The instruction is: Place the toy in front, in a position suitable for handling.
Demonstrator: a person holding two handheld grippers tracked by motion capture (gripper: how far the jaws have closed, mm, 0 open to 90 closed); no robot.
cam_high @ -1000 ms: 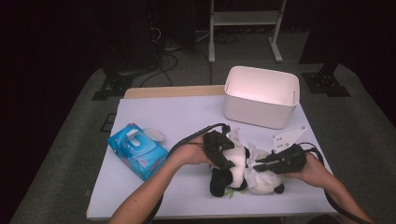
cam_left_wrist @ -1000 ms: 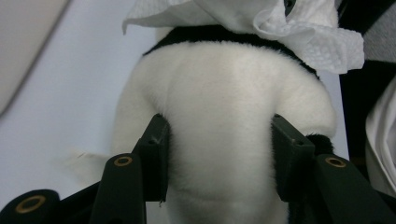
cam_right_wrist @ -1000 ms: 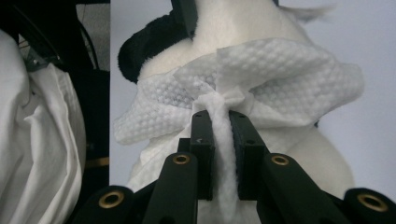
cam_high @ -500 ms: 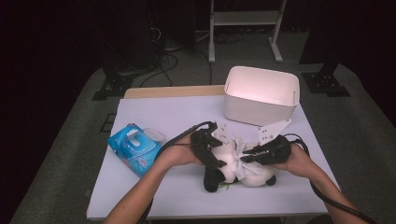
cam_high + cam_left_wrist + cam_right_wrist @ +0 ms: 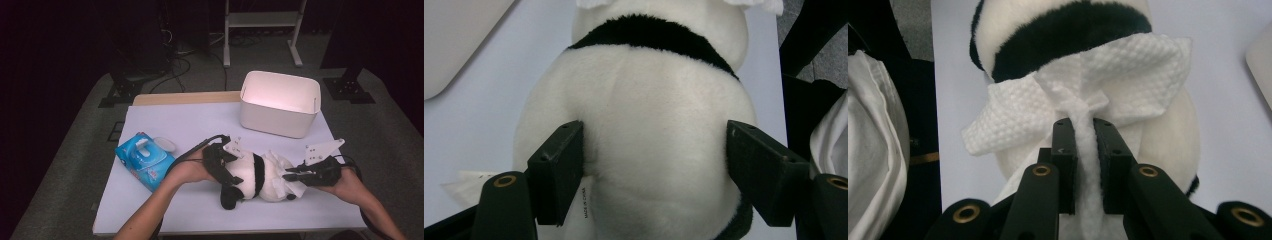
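Since a second ago both hands have slid the black-and-white plush panda (image 5: 255,176) leftward, so it lies on the white bench (image 5: 165,120) right of the blue wipes pack (image 5: 144,159), long axis left to right between the hands. At its left end, the left gripper (image 5: 654,170) straddles the rump, jaws just opened, pads barely touching fur. At its right end, the right gripper (image 5: 1083,150) is pinched tight on a white textured wipe (image 5: 1128,75) draped over the panda. Behind stands a white plastic bin (image 5: 280,102).
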